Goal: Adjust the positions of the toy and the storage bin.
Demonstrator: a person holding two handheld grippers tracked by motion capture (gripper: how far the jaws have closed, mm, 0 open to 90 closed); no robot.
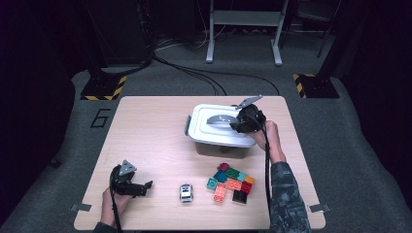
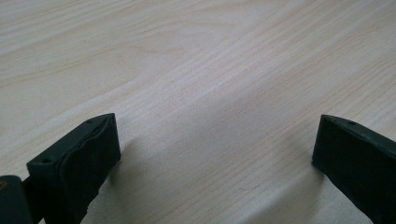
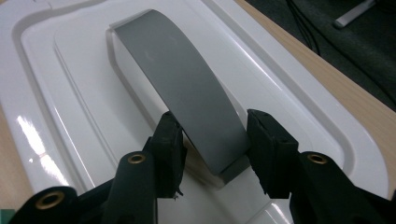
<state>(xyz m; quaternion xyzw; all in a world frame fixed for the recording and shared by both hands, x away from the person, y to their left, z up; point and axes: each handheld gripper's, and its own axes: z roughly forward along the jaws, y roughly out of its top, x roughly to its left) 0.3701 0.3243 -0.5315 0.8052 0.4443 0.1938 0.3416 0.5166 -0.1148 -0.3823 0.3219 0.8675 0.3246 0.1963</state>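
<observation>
Both jaws of the right gripper (image 3: 214, 140) clasp the grey handle (image 3: 182, 88) – left gripper (image 2: 215, 154) gapes.

Dim room, grey carpet floor (image 1: 340, 160), hazard-striped stand bases (image 1: 103, 88), metal frame (image 1: 243, 29)

Lid (image 3: 84, 93): glossy white plastic w/ matt grey handle (image 3: 187, 102) betw. right gripper (image 3: 212, 140) pads; table (image 2: 196, 70): pale matt wood-grain under left gripper (image 2: 215, 144).

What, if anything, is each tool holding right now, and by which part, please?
The right tool grips the box lid's grey handle at its near end; the left tool holds nothing.
</observation>
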